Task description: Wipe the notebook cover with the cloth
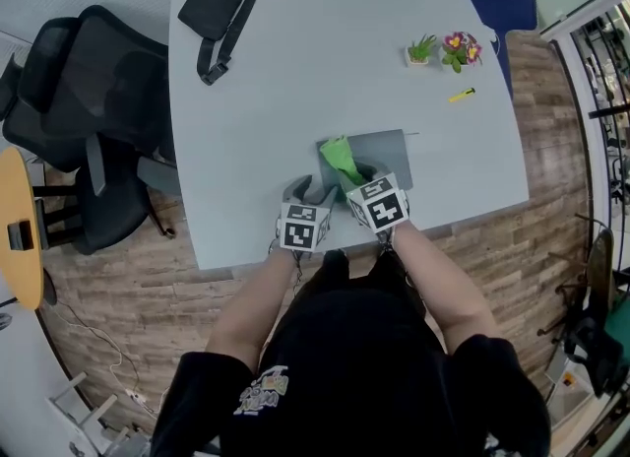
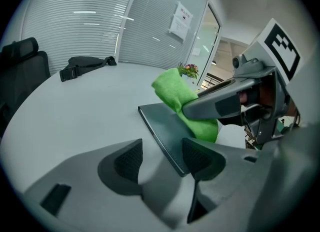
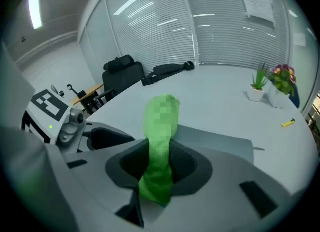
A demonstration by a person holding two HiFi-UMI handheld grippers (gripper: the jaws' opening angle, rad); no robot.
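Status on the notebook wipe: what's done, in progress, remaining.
Done: the right gripper is shut on the green cloth, which lies on the grey notebook. In hand: the cloth covers one end of the cover, and the left gripper is open at its near corner. Left: the rest of the cover. How much is wiped cannot be told.

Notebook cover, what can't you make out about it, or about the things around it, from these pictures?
Notebook: in the head view its near edge is hidden by the cloth and the right gripper; in the left gripper view the same two hide its far side.
Cloth: in the right gripper view a mosaic patch covers its upper part.
Yellow item: in the head view, too small to identify.
Sheet on the glass: in the left gripper view, print too small to read.
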